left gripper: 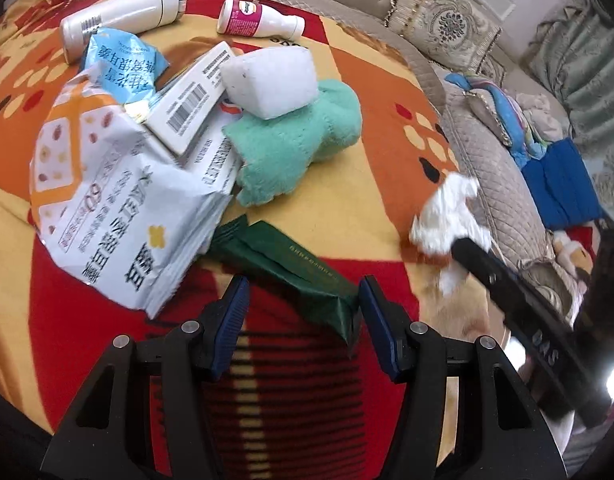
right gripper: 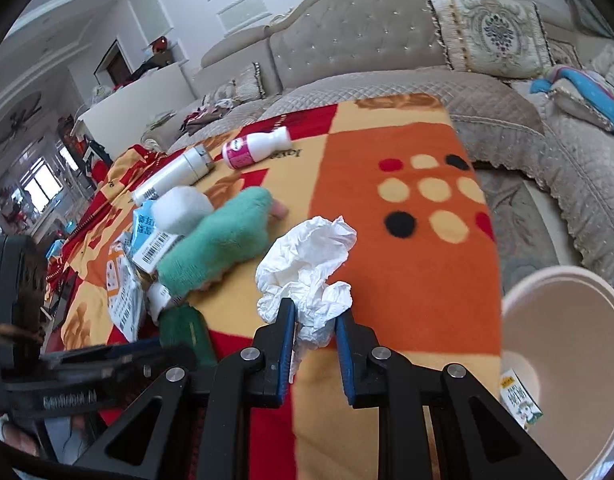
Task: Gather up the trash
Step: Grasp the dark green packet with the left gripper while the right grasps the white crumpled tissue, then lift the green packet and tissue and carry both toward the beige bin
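Observation:
A dark green packet [left gripper: 283, 264] lies on the patterned blanket [left gripper: 387, 140]. Its near end sits between the blue pads of my left gripper [left gripper: 303, 300], which stands open; only the right pad is close to the packet's corner. My right gripper [right gripper: 315, 316] is shut on a crumpled white tissue [right gripper: 307, 260], held just above the blanket. The left wrist view shows the same tissue [left gripper: 447, 212] at the right, with a black finger [left gripper: 483, 268] of the right gripper on it. A pale round bin [right gripper: 567, 360] stands at the lower right.
A pile lies left of the green packet: a white snack bag [left gripper: 107, 200], a blue packet [left gripper: 123, 64], a barcoded box [left gripper: 191, 100], a white foam block [left gripper: 271, 80] and a teal cloth [left gripper: 295, 148]. Two bottles [left gripper: 119, 16] [left gripper: 259, 18] lie behind. A small carton [right gripper: 521, 402] is in the bin.

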